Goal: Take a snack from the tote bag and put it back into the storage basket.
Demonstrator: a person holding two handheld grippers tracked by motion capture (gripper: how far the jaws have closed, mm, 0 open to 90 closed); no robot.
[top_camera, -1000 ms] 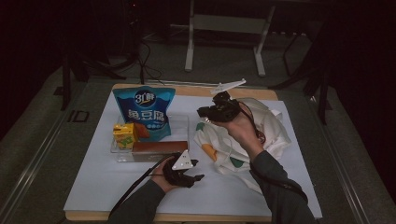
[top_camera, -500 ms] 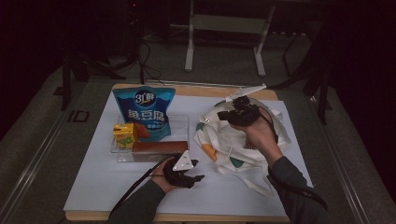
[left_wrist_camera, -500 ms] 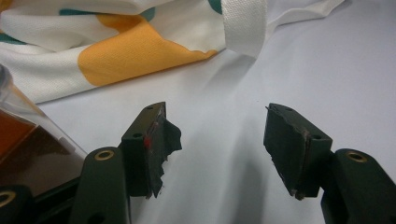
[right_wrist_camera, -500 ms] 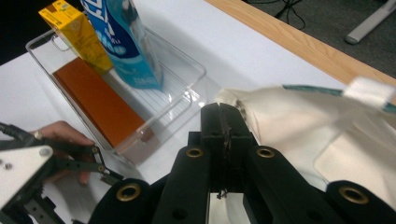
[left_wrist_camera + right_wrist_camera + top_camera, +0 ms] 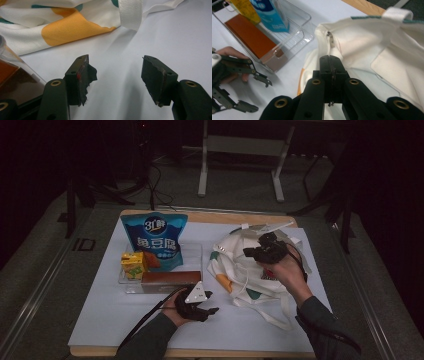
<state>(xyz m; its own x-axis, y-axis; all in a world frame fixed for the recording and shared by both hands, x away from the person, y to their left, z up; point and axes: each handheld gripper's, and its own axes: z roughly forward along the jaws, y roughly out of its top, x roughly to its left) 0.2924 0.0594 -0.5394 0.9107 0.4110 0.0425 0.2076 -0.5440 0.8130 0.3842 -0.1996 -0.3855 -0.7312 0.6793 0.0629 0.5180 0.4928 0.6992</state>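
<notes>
Jaws closed, right gripper [image 5: 331, 75] over one tote bag [image 5: 367, 50]; one clear tray [image 5: 294, 27].

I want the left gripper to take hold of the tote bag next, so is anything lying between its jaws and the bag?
Nothing visible does. The left gripper has its jaws open over bare white table cover, and the tote bag lies just ahead. The clear bin sits off to one side, clear of that path.

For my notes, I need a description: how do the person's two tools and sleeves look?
Both tools are black linkages. The left tool carries a grey three-cornered plate and trails a black cable; its pads look torn, with brass-coloured rivets. The right tool also has one. The sleeves are dark.
</notes>
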